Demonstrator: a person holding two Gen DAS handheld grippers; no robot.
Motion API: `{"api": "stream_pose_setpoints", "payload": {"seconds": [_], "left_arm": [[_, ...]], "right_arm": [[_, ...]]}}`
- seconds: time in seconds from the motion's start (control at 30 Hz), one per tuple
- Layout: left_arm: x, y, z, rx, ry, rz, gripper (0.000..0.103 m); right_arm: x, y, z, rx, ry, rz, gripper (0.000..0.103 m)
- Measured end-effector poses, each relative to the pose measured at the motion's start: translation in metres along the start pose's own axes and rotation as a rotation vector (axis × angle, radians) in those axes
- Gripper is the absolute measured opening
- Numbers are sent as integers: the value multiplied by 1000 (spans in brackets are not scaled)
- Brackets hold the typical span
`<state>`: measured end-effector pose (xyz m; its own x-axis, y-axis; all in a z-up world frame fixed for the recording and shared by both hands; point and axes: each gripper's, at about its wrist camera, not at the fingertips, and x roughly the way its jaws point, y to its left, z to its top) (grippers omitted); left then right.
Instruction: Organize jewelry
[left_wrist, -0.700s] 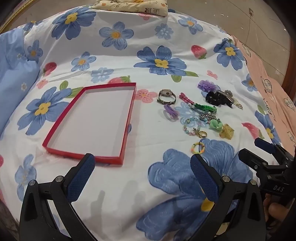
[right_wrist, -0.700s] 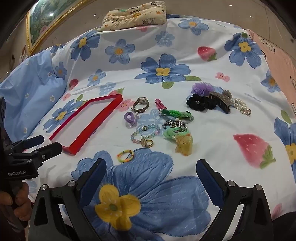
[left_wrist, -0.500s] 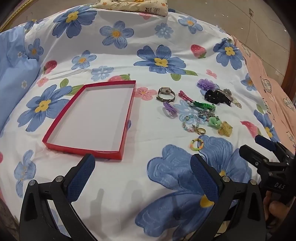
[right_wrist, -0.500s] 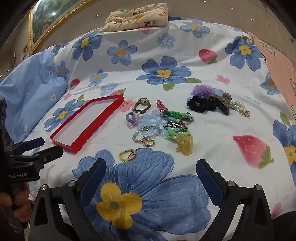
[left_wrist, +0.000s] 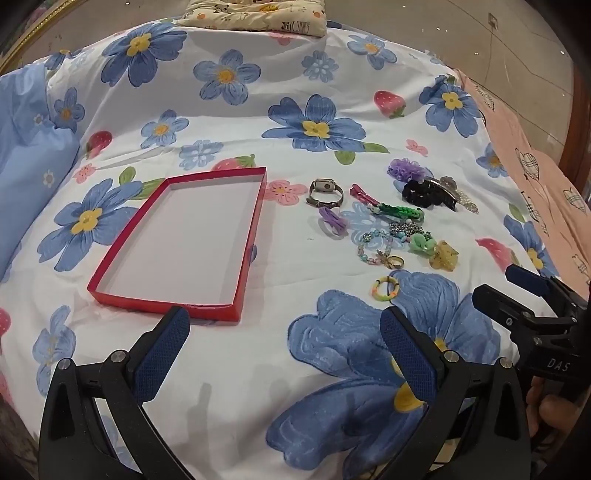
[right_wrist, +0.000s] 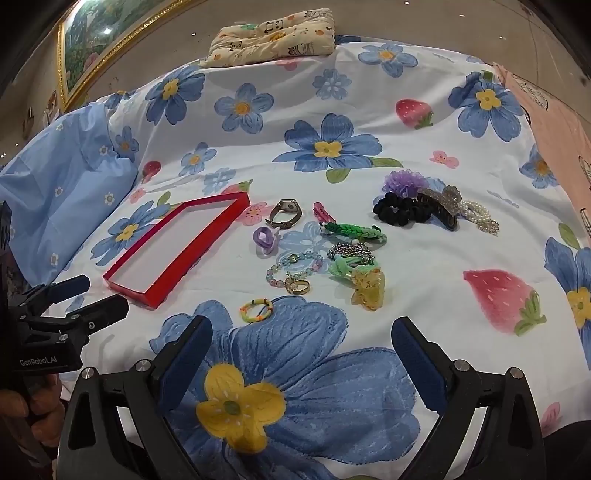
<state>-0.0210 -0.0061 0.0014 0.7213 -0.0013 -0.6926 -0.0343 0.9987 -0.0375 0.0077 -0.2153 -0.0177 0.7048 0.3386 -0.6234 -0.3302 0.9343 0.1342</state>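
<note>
Between the spread blue-padded fingers of the right gripper (right_wrist: 301, 349), which holds nothing, lies only flowered bedsheet (right_wrist: 436, 266); the left gripper (left_wrist: 282, 341) gapes equally empty just short of the shallow red cardboard tray (left_wrist: 255, 236). Nearest ahead, the small yellow-and-orange elastic hair loop (right_wrist: 256, 309) looks feather-light and floppy, best pinched across its band against the soft bedding.

- My left gripper (left_wrist: 284, 332) sits at the bottom of its own view, jaws spread wide with nothing between the blue pads (left_wrist: 162, 354).
- My right gripper (right_wrist: 301, 345) sits low in its own view, jaws also wide apart and holding nothing.
- My right hand (left_wrist: 550, 410) shows at the lower right edge of the left view.
- My left hand (right_wrist: 26, 417) wraps its handle at the lower left of the right view.
</note>
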Motion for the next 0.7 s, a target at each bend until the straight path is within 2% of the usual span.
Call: {"api": "stream_pose_setpoints", "payload": {"seconds": [0.7], "left_arm": [[2,-2,3,2,0,3,103]], "right_arm": [[-3,4,2,-2,-11,10,99]]}}
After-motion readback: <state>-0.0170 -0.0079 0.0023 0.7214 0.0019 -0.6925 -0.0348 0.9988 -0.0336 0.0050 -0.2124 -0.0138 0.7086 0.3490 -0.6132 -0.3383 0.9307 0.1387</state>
